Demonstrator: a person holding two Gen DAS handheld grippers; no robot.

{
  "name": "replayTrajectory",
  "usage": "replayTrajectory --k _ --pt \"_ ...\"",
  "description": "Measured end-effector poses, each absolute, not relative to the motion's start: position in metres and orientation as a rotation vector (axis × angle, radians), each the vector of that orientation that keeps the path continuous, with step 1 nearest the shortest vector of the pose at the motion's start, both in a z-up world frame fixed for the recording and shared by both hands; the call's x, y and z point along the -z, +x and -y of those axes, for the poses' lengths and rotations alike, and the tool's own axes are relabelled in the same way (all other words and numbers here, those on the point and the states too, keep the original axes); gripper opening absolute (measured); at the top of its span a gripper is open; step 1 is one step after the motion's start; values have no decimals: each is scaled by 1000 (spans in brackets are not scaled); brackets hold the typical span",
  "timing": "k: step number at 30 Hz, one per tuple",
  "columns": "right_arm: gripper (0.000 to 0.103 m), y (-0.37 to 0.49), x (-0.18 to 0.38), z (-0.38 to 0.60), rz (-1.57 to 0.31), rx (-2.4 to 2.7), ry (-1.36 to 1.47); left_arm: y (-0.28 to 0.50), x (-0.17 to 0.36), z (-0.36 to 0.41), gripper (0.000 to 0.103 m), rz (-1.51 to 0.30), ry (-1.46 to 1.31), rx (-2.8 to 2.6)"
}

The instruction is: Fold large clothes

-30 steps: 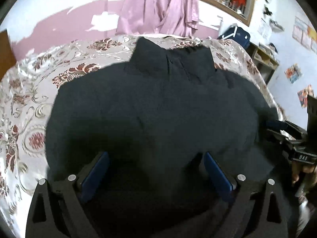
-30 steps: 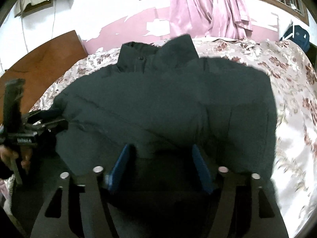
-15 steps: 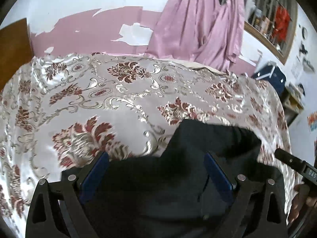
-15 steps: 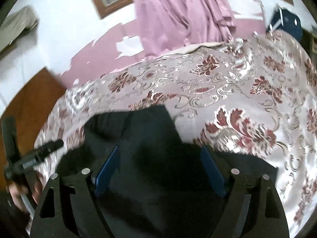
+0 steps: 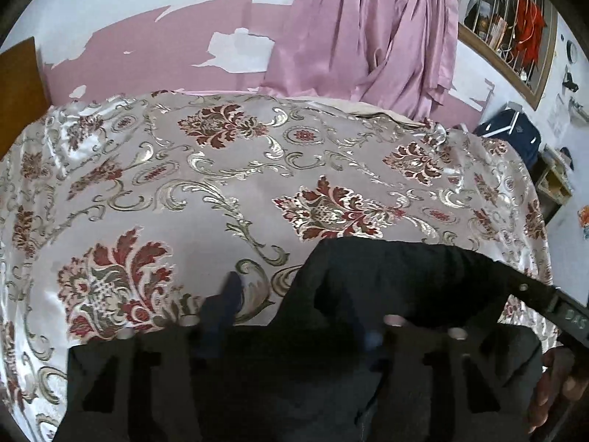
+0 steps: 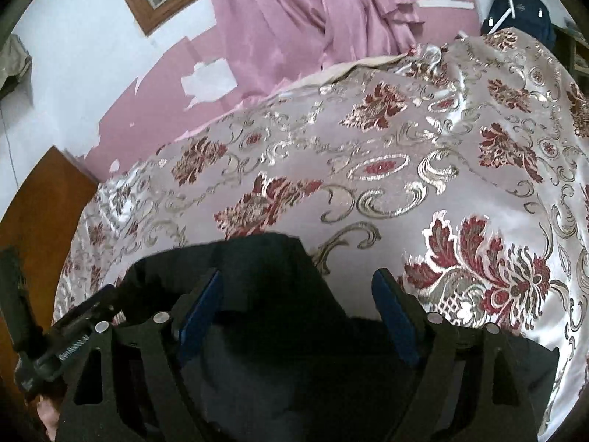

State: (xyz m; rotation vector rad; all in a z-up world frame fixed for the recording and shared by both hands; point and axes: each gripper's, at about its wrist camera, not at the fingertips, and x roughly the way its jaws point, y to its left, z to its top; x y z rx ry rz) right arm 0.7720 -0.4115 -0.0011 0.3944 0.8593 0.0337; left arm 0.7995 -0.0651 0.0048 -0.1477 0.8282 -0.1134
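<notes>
The right tongs [image 6: 298, 309] stand apart, their blue pads straddling the bunched dark jacket [image 6: 257, 294]. The left tongs [image 5: 294, 316] are blurred; I cannot tell their state. The jacket lies on the near part of the floral bedspread [image 5: 257, 169], before the pink curtain [image 5: 368, 25].

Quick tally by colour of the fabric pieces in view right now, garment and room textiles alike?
Black: 1, the jacket on the bed
Pink: 1, the curtain hanging at the wall
Floral silver-and-red: 1, the bedspread
Total: 3
</notes>
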Motion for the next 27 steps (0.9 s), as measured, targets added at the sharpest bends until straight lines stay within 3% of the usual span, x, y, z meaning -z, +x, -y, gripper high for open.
replayTrajectory --k 1,4,9,27 --pt "63 773 2 412 -860 -38 397 799 -5 64 28 -815 -157 127" --pt "40 775 7 412 -877 -45 404 798 -6 62 12 -804 -175 161" --pt "12 769 6 413 -872 -57 374 785 -15 59 7 -762 -132 176" --pt "4 662 -39 419 -689 -131 94 695 -36 30 5 -737 -5 174"
